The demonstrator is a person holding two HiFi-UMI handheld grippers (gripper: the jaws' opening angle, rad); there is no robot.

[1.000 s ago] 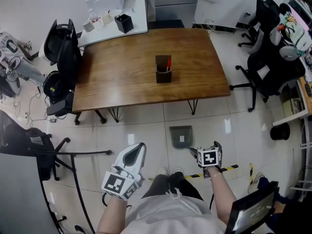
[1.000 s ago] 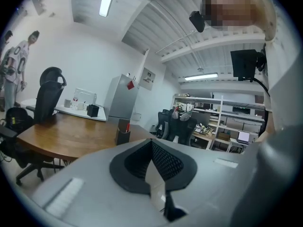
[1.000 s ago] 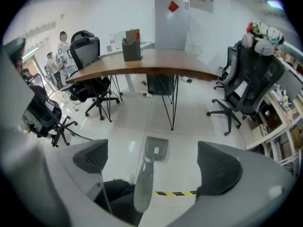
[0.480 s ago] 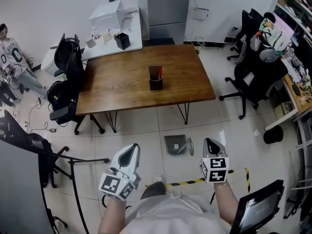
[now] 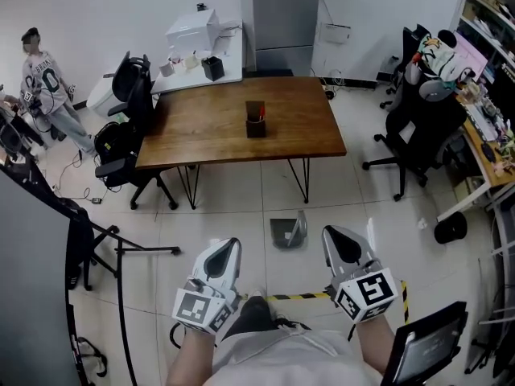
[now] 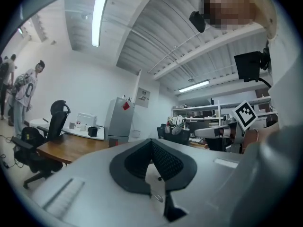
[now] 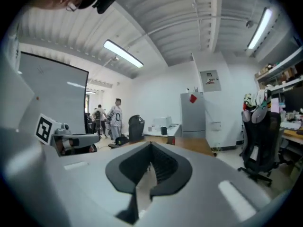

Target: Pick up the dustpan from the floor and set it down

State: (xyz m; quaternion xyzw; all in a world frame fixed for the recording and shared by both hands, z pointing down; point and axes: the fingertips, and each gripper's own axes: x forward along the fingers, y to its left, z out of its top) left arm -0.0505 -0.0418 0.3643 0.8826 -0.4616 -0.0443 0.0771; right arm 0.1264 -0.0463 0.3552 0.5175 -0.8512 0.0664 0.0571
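Two hand-held grippers hovering level, lower centre of head view. Left gripper (image 5: 228, 248): jaws pressing together, empty. Right gripper (image 5: 338, 238): jaws having just been closing, now meeting on nothing. Grey plastic dustpan (image 5: 283, 233) lying on white tiled floor (image 5: 233, 207), between grippers and brown wooden table (image 5: 209, 127), touching neither gripper. Judging: pan resting free, needing no grip. Long axis seemingly running top-to-bottom of frame; mouth direction too small to tell.

Left gripper (image 5: 228, 245) shut, right gripper (image 5: 335, 235) just closed
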